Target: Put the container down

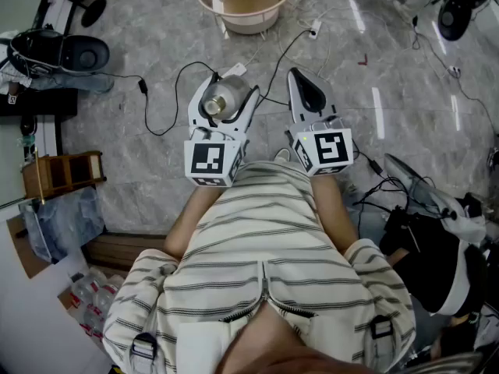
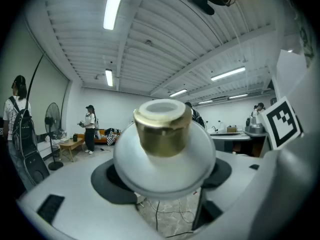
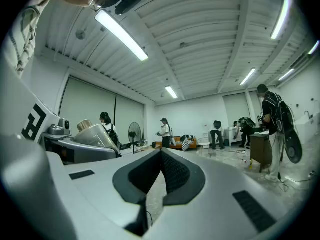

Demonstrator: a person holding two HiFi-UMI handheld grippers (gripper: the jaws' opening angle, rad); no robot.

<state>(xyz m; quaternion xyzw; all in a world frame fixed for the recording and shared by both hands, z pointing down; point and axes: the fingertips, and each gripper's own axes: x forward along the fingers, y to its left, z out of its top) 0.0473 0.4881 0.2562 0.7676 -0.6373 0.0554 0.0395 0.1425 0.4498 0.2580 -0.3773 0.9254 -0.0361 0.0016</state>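
Observation:
In the head view the container [image 1: 221, 100], a silvery metal pot with a gold neck, lies level between the jaws of my left gripper [image 1: 230, 93], high above the floor. The left gripper view shows its round pale body [image 2: 165, 159] with gold collar and white cap pointing away, and my left gripper [image 2: 167, 178] is shut on it, dark pads on both sides. My right gripper [image 1: 302, 80] is beside it on the right, shut and empty. In the right gripper view its jaws [image 3: 161, 156] meet at the tips, and the container [image 3: 95, 133] shows at the left.
Below is a grey marble floor [image 1: 390, 76] with black cables [image 1: 168, 92] and a white power strip [image 1: 315, 28]. A beige basin [image 1: 244, 2] stands ahead. There is a fan [image 1: 62, 51] and a wooden rack [image 1: 66, 171] on the left, and dark gear [image 1: 437, 248] on the right. Several people [image 2: 90, 129] stand farther off in the room.

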